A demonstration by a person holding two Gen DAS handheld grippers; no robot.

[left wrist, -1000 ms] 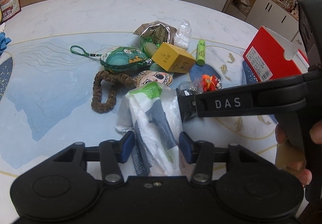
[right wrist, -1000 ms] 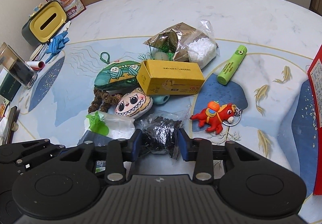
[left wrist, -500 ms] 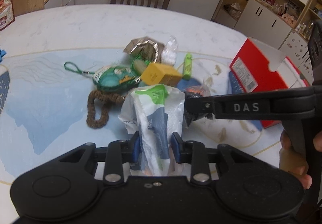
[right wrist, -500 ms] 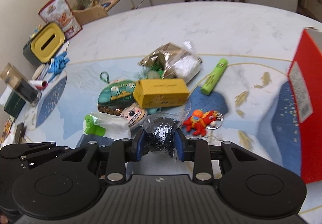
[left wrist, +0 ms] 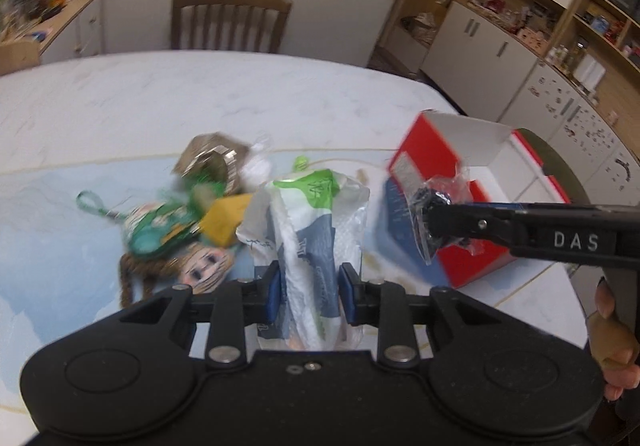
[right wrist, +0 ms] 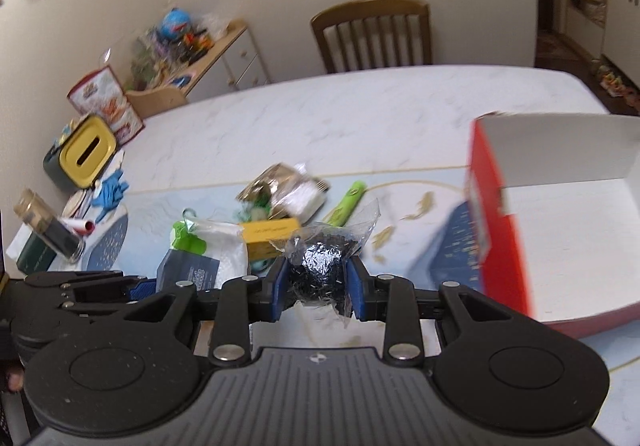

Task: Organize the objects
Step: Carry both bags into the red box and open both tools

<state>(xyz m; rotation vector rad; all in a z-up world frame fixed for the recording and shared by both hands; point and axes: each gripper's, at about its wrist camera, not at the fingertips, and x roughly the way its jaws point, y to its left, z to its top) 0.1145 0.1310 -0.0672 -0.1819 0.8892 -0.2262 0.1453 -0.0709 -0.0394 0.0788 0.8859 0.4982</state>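
Crinkly clear plastic bag of small black bits [right wrist: 320,270] is pinched in the right gripper [right wrist: 317,296], off the counter [right wrist: 360,113], just short of the open red cardboard box with white inside [right wrist: 560,230]. White, green and navy plastic-wrapped pack [left wrist: 308,242] is clamped in the left gripper [left wrist: 308,296], also lifted, box to its right. Advice: carry the right one over the near wall, lower inside, then release; bring left in after so the grippers don't clash. Bag tail hangs loose and may snag the rim.

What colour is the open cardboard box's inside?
White inside the red-sided open cardboard box; clearest in the right wrist view.
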